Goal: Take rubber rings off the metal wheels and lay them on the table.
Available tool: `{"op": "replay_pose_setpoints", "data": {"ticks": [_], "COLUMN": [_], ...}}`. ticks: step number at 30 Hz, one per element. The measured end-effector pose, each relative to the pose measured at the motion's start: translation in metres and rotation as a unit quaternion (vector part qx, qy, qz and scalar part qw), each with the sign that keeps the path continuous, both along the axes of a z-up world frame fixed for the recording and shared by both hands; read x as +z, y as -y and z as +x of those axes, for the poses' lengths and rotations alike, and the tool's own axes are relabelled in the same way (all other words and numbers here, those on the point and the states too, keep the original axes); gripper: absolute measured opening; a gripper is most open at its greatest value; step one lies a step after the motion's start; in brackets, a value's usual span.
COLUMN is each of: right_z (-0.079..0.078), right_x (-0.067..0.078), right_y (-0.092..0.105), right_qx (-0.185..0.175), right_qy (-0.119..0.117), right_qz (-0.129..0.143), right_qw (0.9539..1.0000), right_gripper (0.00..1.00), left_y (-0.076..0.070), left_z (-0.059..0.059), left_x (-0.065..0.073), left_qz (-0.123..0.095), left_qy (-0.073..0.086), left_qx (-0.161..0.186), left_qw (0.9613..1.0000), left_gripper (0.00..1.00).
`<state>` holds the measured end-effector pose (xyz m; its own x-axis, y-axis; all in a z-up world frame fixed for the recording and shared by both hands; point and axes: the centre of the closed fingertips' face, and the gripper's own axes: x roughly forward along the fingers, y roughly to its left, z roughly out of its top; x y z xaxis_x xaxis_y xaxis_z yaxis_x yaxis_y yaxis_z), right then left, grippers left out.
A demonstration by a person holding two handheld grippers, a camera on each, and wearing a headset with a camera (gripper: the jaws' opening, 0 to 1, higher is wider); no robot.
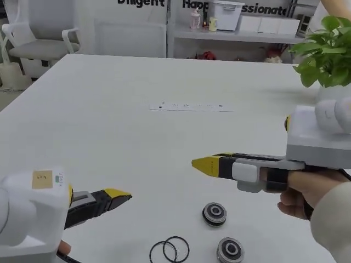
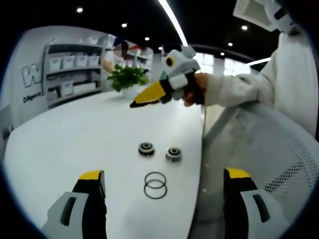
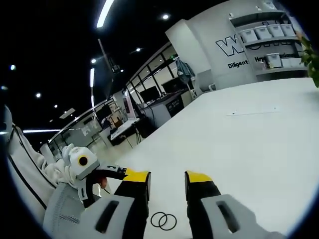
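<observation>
White table (image 1: 109, 126), broad and matte. Near front edge, two black rings (image 1: 169, 250), flat and overlapping. Just right of them, a wheel (image 1: 214, 213); nearer the edge, a second wheel (image 1: 230, 250), apart from the first. Mid-table, a thin pale strip (image 1: 190, 107). Far right, a potted plant (image 1: 326, 55).

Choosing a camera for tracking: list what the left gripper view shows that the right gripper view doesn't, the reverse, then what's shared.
Left gripper view's extra: two metal wheels, side by side just beyond the rings. Right gripper view's extra: a white paper strip lying farther up the table. Shared: the two overlapping rubber rings, loose on the white table.
</observation>
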<state>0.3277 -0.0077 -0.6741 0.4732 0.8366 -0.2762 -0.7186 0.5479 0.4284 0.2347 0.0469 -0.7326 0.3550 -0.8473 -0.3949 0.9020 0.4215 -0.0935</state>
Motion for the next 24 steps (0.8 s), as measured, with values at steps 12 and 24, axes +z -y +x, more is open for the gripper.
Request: {"op": "replay_pose_setpoints", "data": {"ticks": [12,24], "right_z": [-0.009,-0.021], "right_x": [0.003,0.005], "right_y": [0.010,0.025], "right_qx": [-0.002,0.016], "right_qy": [0.007,0.000], "right_qz": [-0.009,-0.007], "right_qw": [0.9999,0.9998], "right_gripper": [0.26,0.28], "left_y": [-0.010,-0.020], "left_z": [0.006,0.011], "left_x": [0.001,0.018], "left_qz": [0.011,0.017], "left_qy": [0.001,0.010], "left_qx": [0.028,0.048], "left_qw": [0.9996,0.9987], "left_gripper": [1.00,1.00]}}
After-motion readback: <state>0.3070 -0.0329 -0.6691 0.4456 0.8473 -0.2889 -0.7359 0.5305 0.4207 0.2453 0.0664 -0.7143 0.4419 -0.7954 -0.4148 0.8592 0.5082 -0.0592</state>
